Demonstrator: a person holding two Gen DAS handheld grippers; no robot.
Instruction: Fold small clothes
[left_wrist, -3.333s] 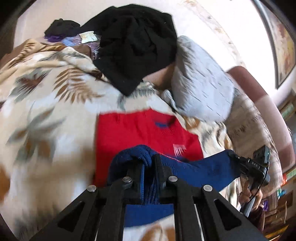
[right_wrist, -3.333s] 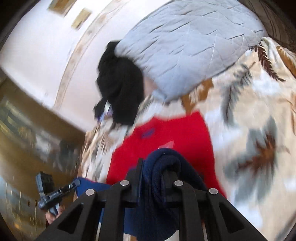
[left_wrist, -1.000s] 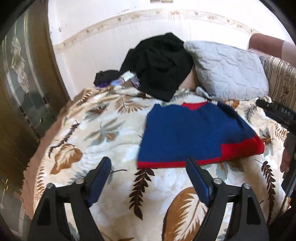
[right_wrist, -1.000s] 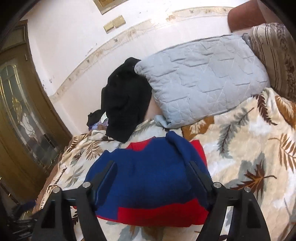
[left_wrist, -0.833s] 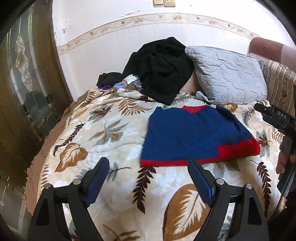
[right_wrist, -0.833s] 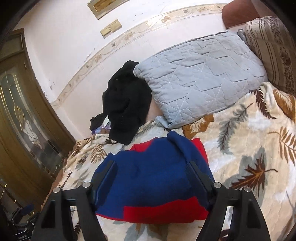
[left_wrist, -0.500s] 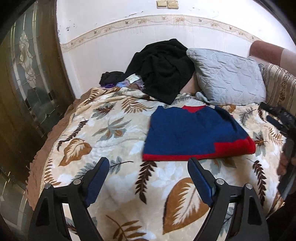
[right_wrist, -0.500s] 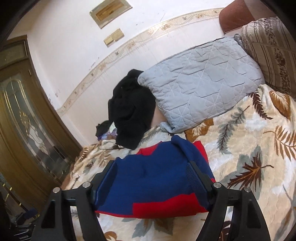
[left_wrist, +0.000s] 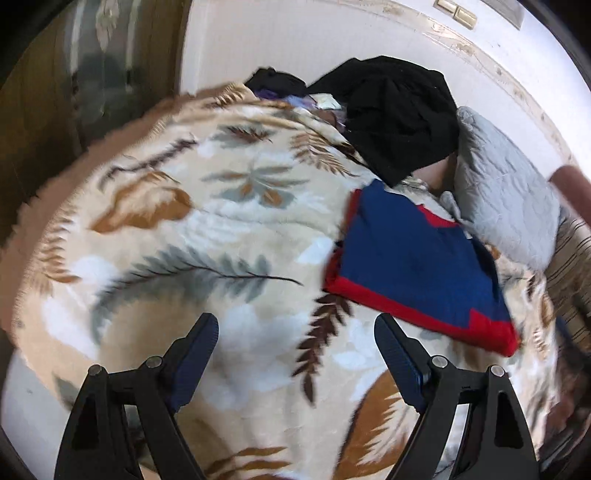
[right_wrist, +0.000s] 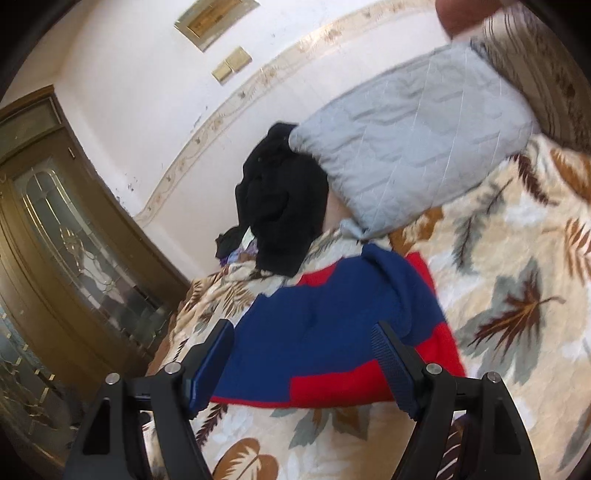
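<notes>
Both jaws stand spread wide and hold nothing: the left gripper (left_wrist: 295, 334) hangs above bare blanket, the right gripper (right_wrist: 303, 343) just short of the sweater, its tips framing the near hem.

Under both spreads the blanket (left_wrist: 177, 236), a plush fleece in cream with brown and grey leaf and feather prints; its surface looks soft and slightly rumpled. Beyond the right jaws and to their right leans the pillow (right_wrist: 410, 147), pale grey-blue, quilted in crossing stitched lines, puffed and roughly rectangular. Left of it, further ahead, a black garment (right_wrist: 280, 206) slumps in a heap of matte folds against the wall.

The sweater (left_wrist: 417, 258) lies folded flat on the blanket, ahead and to the right of the left jaws, directly ahead of the right ones. It is a knitted, roughly rectangular packet: navy blue over most of the top, a red band along the near hem, a red block at one near corner and red showing at the far neck edge. A soft blue fold humps up along its right side in the right wrist view. No writing shows on it.
</notes>
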